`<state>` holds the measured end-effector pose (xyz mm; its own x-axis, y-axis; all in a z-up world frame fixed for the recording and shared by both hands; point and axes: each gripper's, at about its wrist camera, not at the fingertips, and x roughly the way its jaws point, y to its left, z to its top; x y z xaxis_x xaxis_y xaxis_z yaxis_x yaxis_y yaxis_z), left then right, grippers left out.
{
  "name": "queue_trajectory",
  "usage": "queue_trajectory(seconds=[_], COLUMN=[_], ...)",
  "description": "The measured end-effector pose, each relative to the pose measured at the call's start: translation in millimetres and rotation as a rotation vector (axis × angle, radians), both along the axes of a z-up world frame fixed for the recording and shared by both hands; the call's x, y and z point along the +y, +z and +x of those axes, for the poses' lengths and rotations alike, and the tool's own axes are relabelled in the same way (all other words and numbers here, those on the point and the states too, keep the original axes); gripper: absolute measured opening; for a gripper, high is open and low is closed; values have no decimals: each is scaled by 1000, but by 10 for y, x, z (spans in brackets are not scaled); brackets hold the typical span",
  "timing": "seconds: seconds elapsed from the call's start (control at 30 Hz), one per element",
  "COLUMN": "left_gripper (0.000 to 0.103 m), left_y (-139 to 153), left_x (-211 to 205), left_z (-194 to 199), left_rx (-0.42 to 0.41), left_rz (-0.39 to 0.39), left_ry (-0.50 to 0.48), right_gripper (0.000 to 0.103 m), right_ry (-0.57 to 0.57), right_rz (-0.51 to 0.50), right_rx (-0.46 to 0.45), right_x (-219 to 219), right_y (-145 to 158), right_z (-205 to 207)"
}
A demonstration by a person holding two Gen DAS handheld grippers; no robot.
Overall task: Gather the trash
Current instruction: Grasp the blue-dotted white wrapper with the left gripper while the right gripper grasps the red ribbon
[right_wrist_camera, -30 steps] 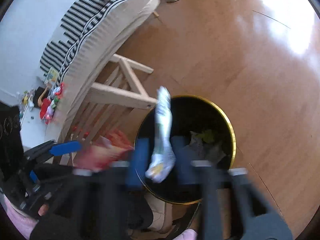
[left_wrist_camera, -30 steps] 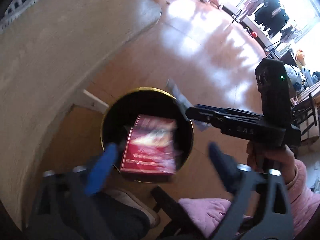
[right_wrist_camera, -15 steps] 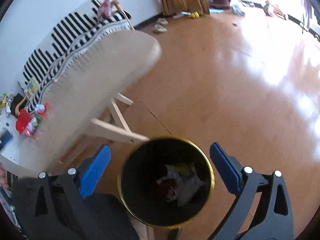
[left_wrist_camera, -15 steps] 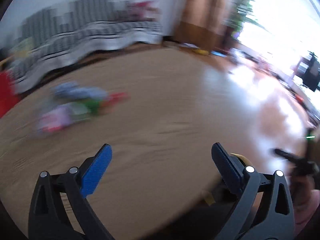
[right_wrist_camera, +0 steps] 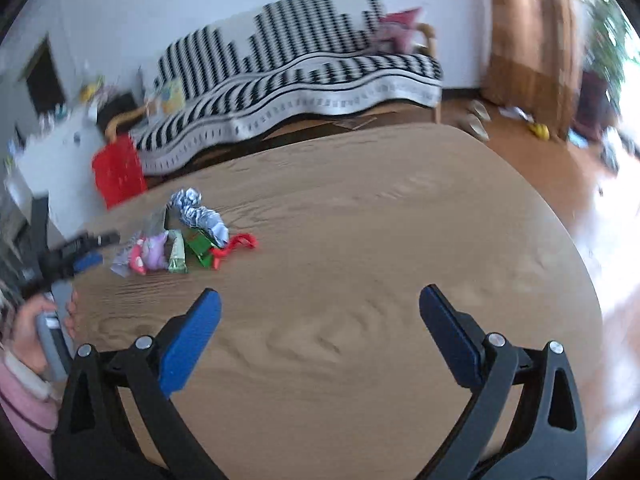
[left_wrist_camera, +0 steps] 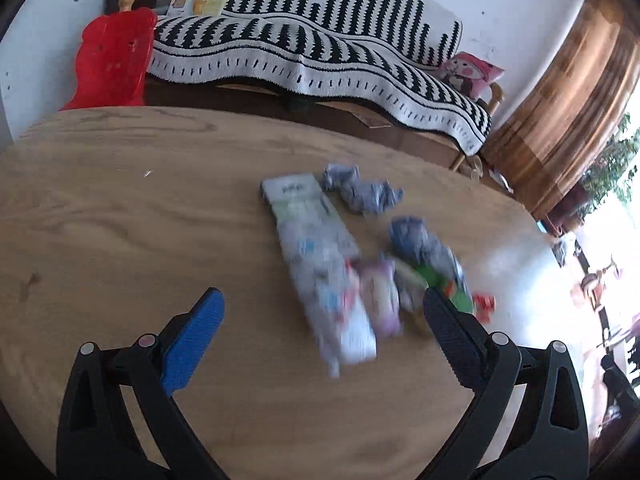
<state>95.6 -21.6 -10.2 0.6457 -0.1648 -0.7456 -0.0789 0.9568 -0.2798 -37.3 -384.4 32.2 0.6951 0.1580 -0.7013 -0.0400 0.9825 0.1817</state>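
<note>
Both claws, left claw and right claw, gape empty; wrappers just ahead of the left claw remain uncollected on the desk.

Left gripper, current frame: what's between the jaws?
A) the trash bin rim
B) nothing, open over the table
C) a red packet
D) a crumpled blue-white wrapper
B: the left gripper stands wide open with nothing clamped; the trash pile lies on the wooden table ahead of its fingertips.
</note>
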Motion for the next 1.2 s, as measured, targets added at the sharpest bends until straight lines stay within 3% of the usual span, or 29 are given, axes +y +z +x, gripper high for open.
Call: queue_trajectory(seconds=[0.2,0.37,0.47,0.63,0.73,0.87,1.07,1.2], left_gripper=[97,97,97,97,97,97,97,97], left_y=[-240,-387,-395,-474,-493,-471,-392,-461], left_x=[45,284,443,731,853,990,838,598], left_z=[419,423,380,306,223,81,-49,-30], left_rx=[41,60,62,98,105,119,119,126], left_rz=[102,80,102,120,172,175,184,312], left_ry=[-21,-21,-7,-6,-5,1,-36,-97], right_gripper=[96,96,96,96,96,96,96,94], right_ry=[45,61,60,74,54,32,43,89], right_rz=[-74,-170,-170,-270,-267,-237,-200,-260], right_rx=[61,113,111,120,119,108,84,127], right_x=[748,1215,1224,1150,984,827,869,1028], right_y=[-305,-680,-779,-902,-894,-838,-731,-856], right_z=[981,1501,1566,1534,1499,1471,1394,1410])
